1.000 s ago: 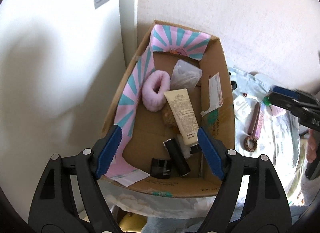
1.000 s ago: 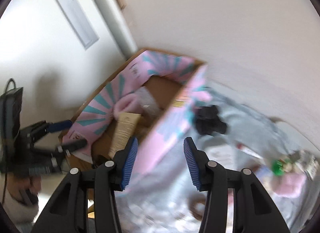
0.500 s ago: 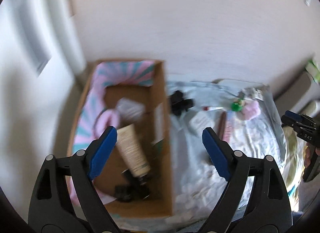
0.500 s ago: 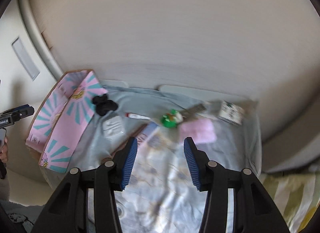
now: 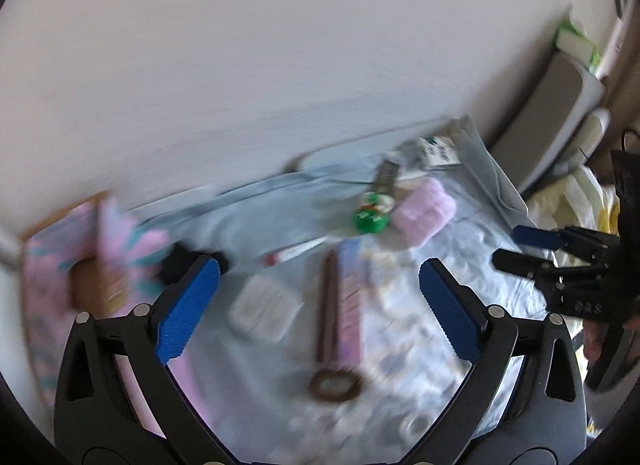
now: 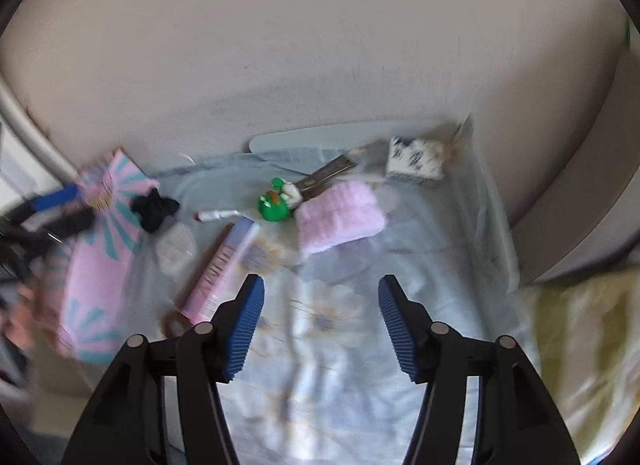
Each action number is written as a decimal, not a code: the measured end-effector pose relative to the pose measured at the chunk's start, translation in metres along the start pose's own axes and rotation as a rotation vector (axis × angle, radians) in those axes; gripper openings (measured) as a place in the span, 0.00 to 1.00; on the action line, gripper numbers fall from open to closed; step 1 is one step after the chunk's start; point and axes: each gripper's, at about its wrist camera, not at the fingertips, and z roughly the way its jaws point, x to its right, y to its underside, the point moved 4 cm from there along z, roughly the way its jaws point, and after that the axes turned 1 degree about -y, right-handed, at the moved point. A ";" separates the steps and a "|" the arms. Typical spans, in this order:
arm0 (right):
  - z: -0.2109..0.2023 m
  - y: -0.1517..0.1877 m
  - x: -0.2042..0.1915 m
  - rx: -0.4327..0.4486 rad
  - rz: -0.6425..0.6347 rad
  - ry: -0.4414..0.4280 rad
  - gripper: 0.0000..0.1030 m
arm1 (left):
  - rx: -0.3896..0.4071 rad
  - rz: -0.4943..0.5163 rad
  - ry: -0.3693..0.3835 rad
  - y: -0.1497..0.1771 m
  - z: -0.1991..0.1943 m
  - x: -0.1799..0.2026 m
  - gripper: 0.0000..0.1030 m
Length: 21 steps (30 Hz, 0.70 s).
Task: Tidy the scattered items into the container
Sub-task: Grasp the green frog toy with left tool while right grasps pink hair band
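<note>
Both grippers gape empty. The left gripper (image 5: 319,297) hovers directly over the long pink-and-brown box (image 5: 340,297), whose long axis runs away from it toward the wall (blurry frame). The right gripper (image 6: 320,325) sits farther right; the cardboard container (image 5: 86,265) lies left.

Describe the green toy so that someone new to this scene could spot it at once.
Start at the pale blue floral sheet spread below the wall. Near its far edge lies a folded pink cloth; the green toy sits against that cloth's left side. It is the only bright green thing among the scattered items.
</note>
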 end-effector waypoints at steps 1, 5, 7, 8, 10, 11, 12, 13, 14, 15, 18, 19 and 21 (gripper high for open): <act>0.005 -0.002 0.002 0.003 0.036 -0.014 0.54 | -0.008 0.028 -0.010 -0.004 0.012 0.007 0.97; 0.022 -0.012 0.006 0.005 0.030 0.058 0.54 | -0.036 0.182 -0.097 -0.012 0.057 0.033 0.97; 0.032 -0.016 0.008 -0.001 -0.032 0.084 0.54 | -0.033 0.244 -0.117 -0.014 0.071 0.041 0.97; 0.037 -0.018 0.009 -0.006 -0.062 0.088 0.54 | -0.029 0.270 -0.119 -0.015 0.077 0.045 0.97; 0.048 -0.022 0.012 -0.022 -0.105 0.085 0.54 | -0.027 0.296 -0.111 -0.019 0.088 0.049 0.97; 0.054 -0.025 0.014 -0.031 -0.118 0.077 0.54 | -0.033 0.302 -0.115 -0.020 0.095 0.050 0.97; 0.060 -0.027 0.015 -0.040 -0.127 0.068 0.54 | -0.040 0.300 -0.114 -0.022 0.101 0.049 0.97; 0.065 -0.030 0.017 -0.046 -0.131 0.062 0.54 | -0.054 0.287 -0.103 -0.024 0.107 0.047 0.97; 0.069 -0.033 0.019 -0.051 -0.132 0.058 0.54 | -0.064 0.271 -0.087 -0.025 0.112 0.045 0.97; 0.073 -0.035 0.021 -0.059 -0.134 0.049 0.55 | -0.069 0.258 -0.075 -0.025 0.115 0.043 0.97; 0.082 -0.039 0.025 -0.091 -0.138 0.007 0.55 | -0.073 0.239 -0.056 -0.025 0.120 0.037 0.97; 0.085 -0.040 0.027 -0.095 -0.141 0.009 0.54 | -0.073 0.238 -0.056 -0.025 0.122 0.036 0.97; 0.091 -0.040 0.028 -0.105 -0.151 0.011 0.55 | -0.079 0.235 -0.052 -0.024 0.126 0.034 0.96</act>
